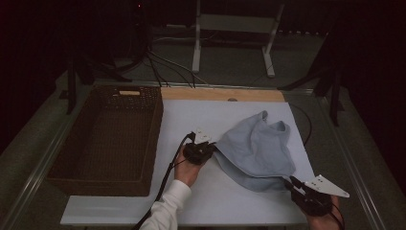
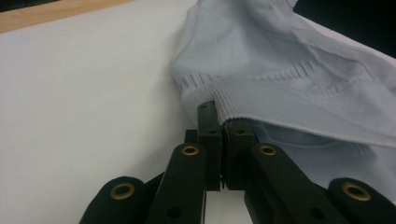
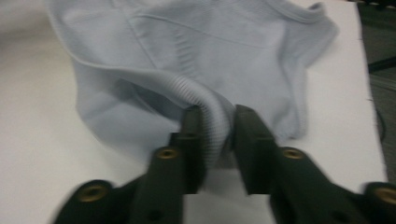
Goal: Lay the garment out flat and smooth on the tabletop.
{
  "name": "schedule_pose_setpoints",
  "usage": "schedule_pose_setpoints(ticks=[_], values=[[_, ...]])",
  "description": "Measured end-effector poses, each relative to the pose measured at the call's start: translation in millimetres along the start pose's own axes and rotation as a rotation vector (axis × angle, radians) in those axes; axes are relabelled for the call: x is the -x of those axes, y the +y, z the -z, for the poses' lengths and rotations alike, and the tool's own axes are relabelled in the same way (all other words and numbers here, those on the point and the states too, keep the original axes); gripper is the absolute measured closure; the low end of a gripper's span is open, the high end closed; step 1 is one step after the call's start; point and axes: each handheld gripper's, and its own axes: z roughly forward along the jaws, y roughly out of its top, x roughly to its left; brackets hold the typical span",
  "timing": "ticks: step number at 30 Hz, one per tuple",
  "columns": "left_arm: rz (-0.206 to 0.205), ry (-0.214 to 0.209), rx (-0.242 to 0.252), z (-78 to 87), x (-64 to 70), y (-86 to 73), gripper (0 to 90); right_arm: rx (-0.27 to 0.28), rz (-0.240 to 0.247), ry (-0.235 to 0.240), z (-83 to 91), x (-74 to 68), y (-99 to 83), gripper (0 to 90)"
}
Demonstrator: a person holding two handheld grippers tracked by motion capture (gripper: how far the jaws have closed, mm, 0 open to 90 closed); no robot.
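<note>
Two grippers are clamping my pale blue garment point(image 1: 258, 146): left gripper point(image 1: 210, 145) pinching its nine-o'clock hem, right gripper point(image 1: 290, 184) gripping its five-o'clock ribbing.

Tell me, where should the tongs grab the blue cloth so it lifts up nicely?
Best by the thick ribbed hem of the pale blue cloth, coming in low from the person's side. The left tongs are pinched on it at one end, and the right tongs straddle a ribbed fold at the other. Held wide apart, it will likely hang open.
</note>
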Motion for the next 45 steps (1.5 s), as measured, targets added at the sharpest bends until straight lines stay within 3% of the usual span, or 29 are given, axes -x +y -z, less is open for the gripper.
schedule_pose_setpoints(ticks=[4, 8, 11, 18, 32, 45], values=[[-0.003, -0.004, 0.014, 3.1, 1.6, 1.2, 88.8, -0.014, 0.027, 0.052, -3.4, -5.7, 1.0, 42.1], [-0.01, -0.001, 0.013, 5.8, 1.3, 1.5, 88.9, -0.011, 0.054, 0.092, -5.3, -13.2, 2.3, 29.5], [-0.011, -0.002, 0.018, 8.1, 1.7, 1.2, 88.9, 0.012, 0.042, 0.094, -4.6, -13.8, 3.8, 23.7], [-0.022, 0.002, 0.02, 15.4, 2.2, -0.7, 88.9, 0.018, 0.025, 0.077, -4.5, -10.2, 3.7, 21.9], [0.007, -0.014, 0.032, 30.0, -4.8, -8.8, 88.8, 0.019, 0.023, 0.073, -9.1, -12.1, 6.7, 19.0], [0.005, -0.027, 0.034, 45.7, -3.4, -14.5, 88.8, 0.018, 0.031, 0.084, -15.1, -14.0, 10.1, 18.0]])
